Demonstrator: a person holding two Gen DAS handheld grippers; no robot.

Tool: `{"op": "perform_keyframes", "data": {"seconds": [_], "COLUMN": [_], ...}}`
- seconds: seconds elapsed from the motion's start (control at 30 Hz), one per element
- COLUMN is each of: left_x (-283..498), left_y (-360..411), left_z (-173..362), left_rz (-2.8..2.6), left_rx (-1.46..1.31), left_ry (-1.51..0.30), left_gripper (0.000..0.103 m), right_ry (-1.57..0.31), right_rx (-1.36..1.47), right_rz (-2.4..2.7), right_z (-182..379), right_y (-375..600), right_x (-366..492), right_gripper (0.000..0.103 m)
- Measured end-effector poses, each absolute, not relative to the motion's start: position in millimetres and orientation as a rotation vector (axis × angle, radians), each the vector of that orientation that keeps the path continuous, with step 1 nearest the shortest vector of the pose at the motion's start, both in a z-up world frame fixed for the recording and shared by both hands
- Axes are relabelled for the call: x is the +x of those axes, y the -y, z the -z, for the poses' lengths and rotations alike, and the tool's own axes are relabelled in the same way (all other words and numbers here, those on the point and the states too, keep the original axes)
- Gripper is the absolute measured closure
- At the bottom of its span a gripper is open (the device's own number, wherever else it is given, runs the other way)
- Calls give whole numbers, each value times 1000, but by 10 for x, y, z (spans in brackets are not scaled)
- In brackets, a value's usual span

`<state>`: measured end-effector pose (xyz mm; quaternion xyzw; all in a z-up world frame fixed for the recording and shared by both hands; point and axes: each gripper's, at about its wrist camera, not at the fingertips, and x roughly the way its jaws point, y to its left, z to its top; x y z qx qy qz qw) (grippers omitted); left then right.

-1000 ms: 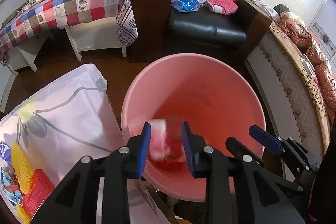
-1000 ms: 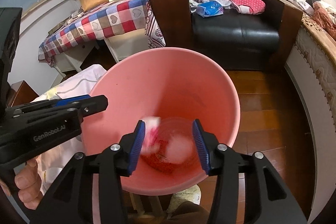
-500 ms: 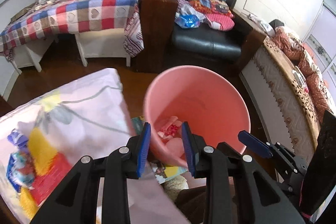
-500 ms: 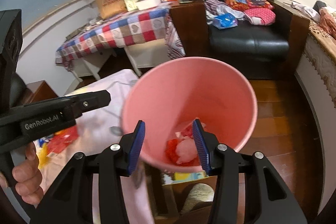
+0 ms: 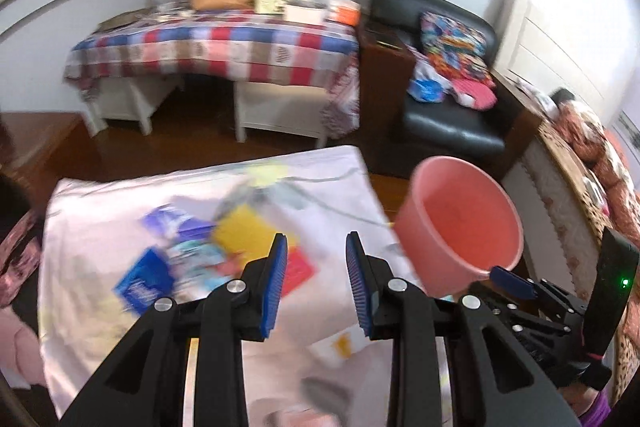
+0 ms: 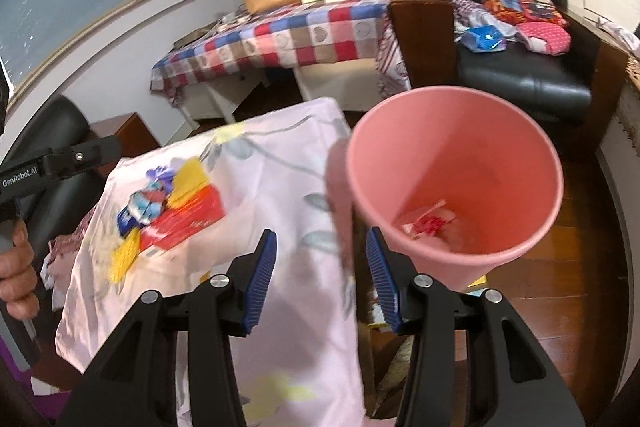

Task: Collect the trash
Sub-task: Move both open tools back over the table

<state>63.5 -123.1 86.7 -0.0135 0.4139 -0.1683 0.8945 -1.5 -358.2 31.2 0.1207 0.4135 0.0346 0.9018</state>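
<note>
1. The left gripper [image 5: 314,279] has its jaws apart with nothing between them; the blue pads frame only the floral cloth [image 5: 100,219] below.
2. The right gripper [image 6: 320,277] likewise stands parted and empty; between its jaws shows the cloth's edge.
3. Just ahead and left of the left jaws lies the remaining trash: a red wrapper [image 5: 298,269], a yellow packet [image 5: 244,237] and a blue packet [image 5: 144,281], all blurred, bunched together on the cloth.
4. Ahead and right of both pairs of jaws stands the pink bin [image 6: 456,179], with a few crumpled scraps [image 6: 430,223] at its bottom.
5. These wrappers look light, thin and limp, probably slick film; a pinch on a raised crinkle or free edge should hold better than a flat face, and the soft cloth underneath may get caught up too.
</note>
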Motion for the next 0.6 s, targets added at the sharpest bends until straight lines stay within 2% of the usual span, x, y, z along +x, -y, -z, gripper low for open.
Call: {"op": "perform_keyframes", "data": {"seconds": [0.3,0.43,0.5,0.6], "left_x": [323,66,-84,-238], "left_y": [311,295,416,625], "left_z": [-552,-405,-352,-262], "left_rz": [234,315,384,473], "left_rx": [-72,-108,-96,-67], "left_ry": [-933,-1007,-1038,-1086], "left_gripper": [71,69,64,63], "right_ry": [-910,-919,-927,-933], "right_rx": [219,187,191,190], "right_rz": [-166,-182,-193,-201], "right_z": [-198,-156,-140,-129], "right_y": [3168,3054,3021,2986], "right_x": [-97,-105,-93,-84], "right_gripper": [55,55,55,55]}}
